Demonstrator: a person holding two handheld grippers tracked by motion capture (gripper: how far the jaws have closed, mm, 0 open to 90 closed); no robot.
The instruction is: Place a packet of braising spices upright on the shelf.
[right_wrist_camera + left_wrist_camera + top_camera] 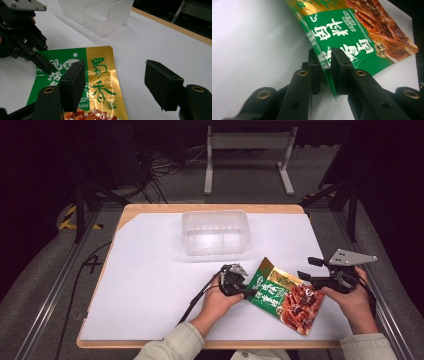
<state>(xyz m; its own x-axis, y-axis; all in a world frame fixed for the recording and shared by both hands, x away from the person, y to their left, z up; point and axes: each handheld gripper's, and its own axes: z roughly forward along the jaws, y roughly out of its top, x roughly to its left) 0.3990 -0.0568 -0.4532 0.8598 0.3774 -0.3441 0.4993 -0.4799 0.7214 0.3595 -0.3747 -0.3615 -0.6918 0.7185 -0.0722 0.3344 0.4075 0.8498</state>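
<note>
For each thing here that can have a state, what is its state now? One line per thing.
Snack packet: sealed, gripped at its green edge, partly lifted off the table.
Clear plastic container: upright, open on top, empty.
Left tool: shut on the packet edge.
Right tool: open, jaws wide apart over the packet, holding nothing.

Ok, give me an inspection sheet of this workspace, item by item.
Surface: wooden table covered by a white sheet.
Job's things: green and gold snack pouch, one edge lifted; clear plastic container upright behind it, looks empty.
Clutter: nothing seen.
Grippers: left gripper clamped on the pouch's green edge; right gripper open, jaws apart beside the pouch, not touching it.
Cables: black cable trails from the left gripper; a tangle of cables lies on the floor.
Surroundings: grey stand beyond the table, metal rails alongside.
</note>
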